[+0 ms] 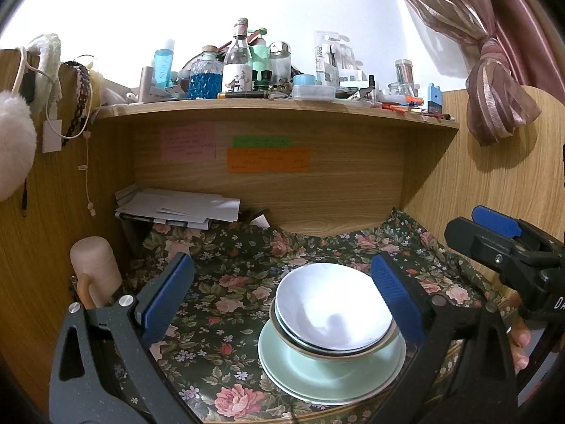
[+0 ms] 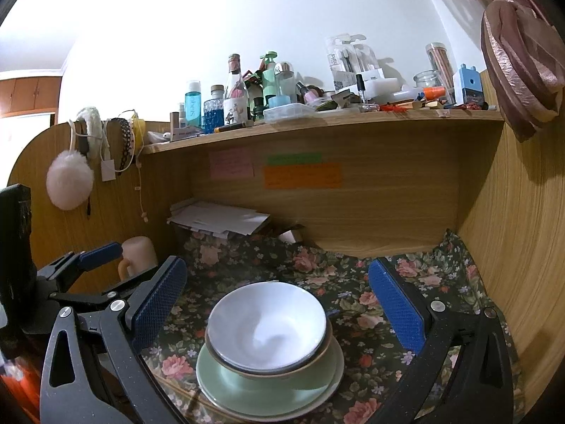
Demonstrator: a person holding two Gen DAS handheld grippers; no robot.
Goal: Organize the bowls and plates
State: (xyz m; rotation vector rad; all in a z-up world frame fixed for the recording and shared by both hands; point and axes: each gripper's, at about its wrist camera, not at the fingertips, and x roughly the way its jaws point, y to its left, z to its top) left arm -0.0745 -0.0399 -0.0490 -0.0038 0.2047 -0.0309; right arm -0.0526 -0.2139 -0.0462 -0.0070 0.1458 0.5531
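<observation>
Crockery is sitting stacked at the near edge of the counter (image 1: 226,282), which is wearing a dark floral cloth (image 2: 353,275). Two pale green plates (image 1: 328,378) are lying at the bottom; nested bowls (image 1: 333,318) are resting on them, the uppermost white inside, the lower ones showing green and brown rims.

Left gripper (image 1: 282,304) is hovering over the cloth with its blue-padded fingers (image 1: 166,296) spread wide apart, holding nothing; the right-hand pad is lying just beside the bowl rim, though contact cannot be told. Right gripper (image 2: 279,307) is likewise standing with fingers (image 2: 397,309) wide apart and empty, the stack showing between them, clear of both pads.

Papers (image 2: 219,219) are lying piled at the back left of the recess. A cream mug (image 1: 95,272) is standing at the left wall. Sticky notes (image 2: 302,175) are clinging to the back panel. The shelf (image 1: 275,111) above is carrying crowded bottles (image 1: 206,77) and jars
</observation>
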